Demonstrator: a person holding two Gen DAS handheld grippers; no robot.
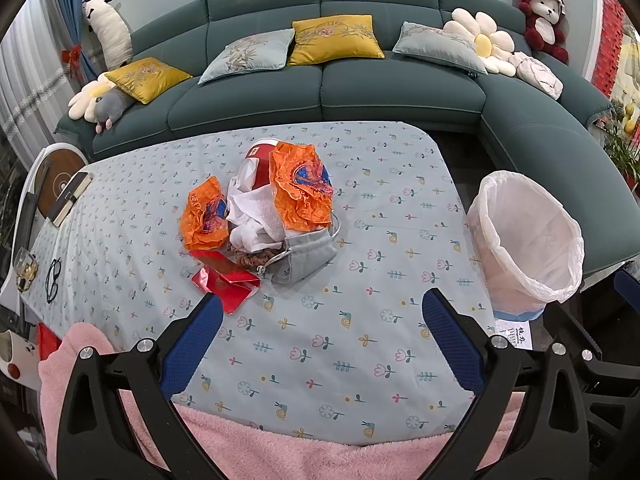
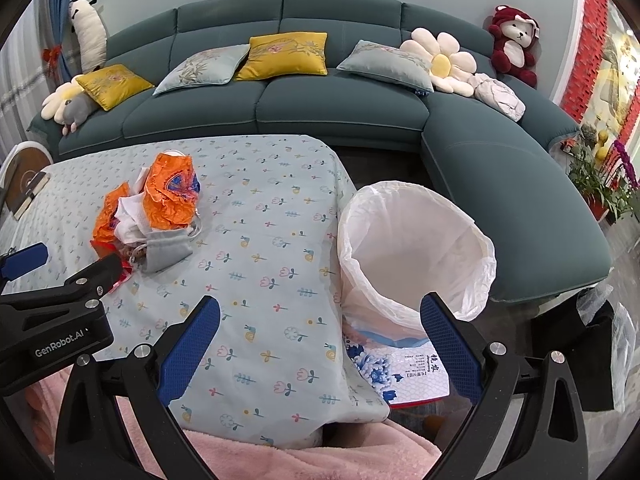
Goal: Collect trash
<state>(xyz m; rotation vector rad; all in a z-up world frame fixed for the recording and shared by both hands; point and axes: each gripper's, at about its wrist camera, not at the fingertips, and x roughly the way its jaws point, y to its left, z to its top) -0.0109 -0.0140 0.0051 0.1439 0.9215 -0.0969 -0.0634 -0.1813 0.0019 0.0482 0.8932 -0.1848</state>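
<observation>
The trash pile (image 1: pixel 260 224) sits mid-table on the floral cloth (image 1: pixel 360 360), at twelve o'clock from the left gripper (image 1: pixel 320 320), whose fingers are spread around nothing. The white-lined bin (image 2: pixel 416 256) stands off the table's edge at one o'clock, its visible interior holding nothing. The right gripper (image 2: pixel 320 320), fingers likewise spread, faces it at twelve o'clock.

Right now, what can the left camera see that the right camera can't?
Only the left wrist view shows the eyeglasses, the glass beside them and the red cup in the pile. Only the right wrist view shows the purple orchid and the blue flower print on the box under the bin. Both show the trash pile, the lined trash bin, the floral tablecloth and the sofa.
</observation>
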